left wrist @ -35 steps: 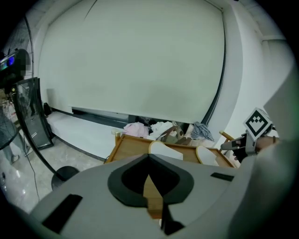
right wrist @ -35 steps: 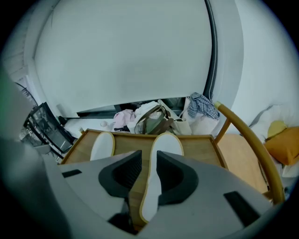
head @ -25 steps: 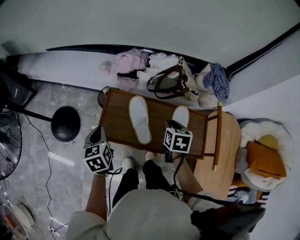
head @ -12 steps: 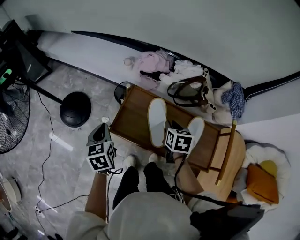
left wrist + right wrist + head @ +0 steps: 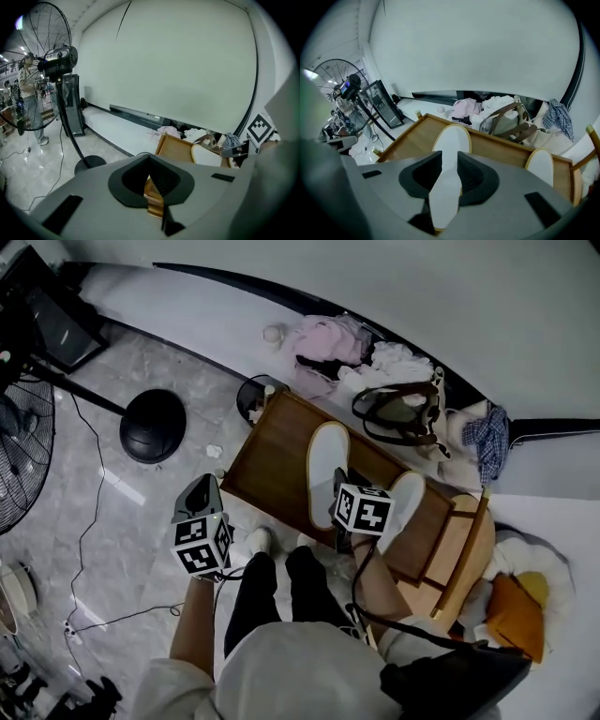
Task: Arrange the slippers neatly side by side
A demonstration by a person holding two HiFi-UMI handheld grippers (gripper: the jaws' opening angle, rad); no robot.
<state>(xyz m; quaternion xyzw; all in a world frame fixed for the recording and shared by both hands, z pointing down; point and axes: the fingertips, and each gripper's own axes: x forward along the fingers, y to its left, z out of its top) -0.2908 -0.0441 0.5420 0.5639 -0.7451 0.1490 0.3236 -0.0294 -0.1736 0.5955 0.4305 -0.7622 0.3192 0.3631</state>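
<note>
Claws: right gripper [image 5: 449,171] has its jaws well apart, the pads pressing on nothing; a white slipper [image 5: 451,140] shows through the gap, lying below them. Left gripper [image 5: 149,164] has its jaw tips together and holds nothing; in the head view it hangs at lower left over the floor [image 5: 141,512], just off the wooden table [image 5: 267,451]. Both slippers are white with a tan rim and lie flat on the table at frame centre. The second slipper [image 5: 405,495] lies to the right, with bare wood between the two.
</note>
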